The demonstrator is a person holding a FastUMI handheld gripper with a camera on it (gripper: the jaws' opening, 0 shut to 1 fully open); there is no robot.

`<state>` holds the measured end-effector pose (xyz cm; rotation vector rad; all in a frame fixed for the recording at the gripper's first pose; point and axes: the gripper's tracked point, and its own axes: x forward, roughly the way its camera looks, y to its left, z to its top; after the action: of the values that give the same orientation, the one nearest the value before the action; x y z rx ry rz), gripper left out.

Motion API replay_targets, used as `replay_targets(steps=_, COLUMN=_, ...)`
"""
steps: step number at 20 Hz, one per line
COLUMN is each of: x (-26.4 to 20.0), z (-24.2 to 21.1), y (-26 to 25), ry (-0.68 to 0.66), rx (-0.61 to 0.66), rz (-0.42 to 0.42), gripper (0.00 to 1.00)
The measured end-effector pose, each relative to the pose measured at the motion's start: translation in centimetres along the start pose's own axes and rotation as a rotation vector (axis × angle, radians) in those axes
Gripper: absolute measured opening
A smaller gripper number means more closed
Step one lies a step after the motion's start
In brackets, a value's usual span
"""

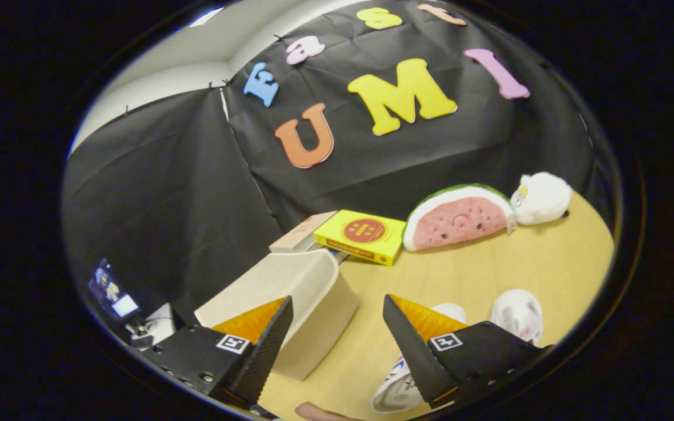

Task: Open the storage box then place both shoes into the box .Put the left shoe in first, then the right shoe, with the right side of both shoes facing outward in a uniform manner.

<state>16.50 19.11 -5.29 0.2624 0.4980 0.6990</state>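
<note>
Currently parted wide and holding nothing: gripper (337,333) fingers, hovering tilted above a pale wooden tabletop (489,269). Just ahead of the left finger and partly behind it, a cream storage box (308,304), rounded at the corners, apparently closed. Near the right finger, two white shoes: one (398,389) partly hidden under that finger, the other (518,316) just beyond it. Which is left and which right, cannot tell. Farther back, against the black cloth wall: a yellow flat box (363,235) resting on a tan book (302,233), a watermelon-slice plush (458,217), a white plush (542,197).

Likely handling, judged from looks: box rigid and smooth, probably light plastic, prone to sliding when pushed; best taken at the lid's front lip, the exact edge hard to make out. Shoes light, soft-sided, somewhat squashy; firmest hold probably at the heel collar or across the opening rim, pinching one wall.
</note>
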Motion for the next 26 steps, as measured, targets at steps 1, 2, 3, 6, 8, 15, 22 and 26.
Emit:
replay_targets(steps=1, x=1.1, z=0.1, y=-0.1, ry=0.026, rx=0.020, rz=0.021, gripper=0.95)
replay_targets(steps=2, x=2.2, z=0.1, y=0.0, ry=0.047, rx=0.041, rz=0.047, gripper=0.95)
replay_targets(steps=3, x=3.1, z=-0.2, y=0.3, ry=0.075, rx=0.064, rz=0.079, gripper=0.95)
replay_targets(steps=6, x=5.9, z=-1.2, y=1.8, ry=0.159, rx=0.188, rz=0.199, gripper=0.95)
replay_targets(steps=8, x=7.3, z=-2.2, y=2.9, ry=0.227, rx=0.298, rz=0.285, gripper=0.95)
replay_targets(steps=15, x=8.6, z=-3.8, y=5.2, ry=0.316, rx=0.484, rz=0.423, gripper=0.71)
replay_targets(steps=22, x=7.3, z=-1.6, y=4.1, ry=0.283, rx=0.461, rz=0.336, gripper=0.44)
replay_targets(steps=26, x=5.8, z=-0.1, y=5.6, ry=0.260, rx=0.376, rz=0.335, gripper=0.12)
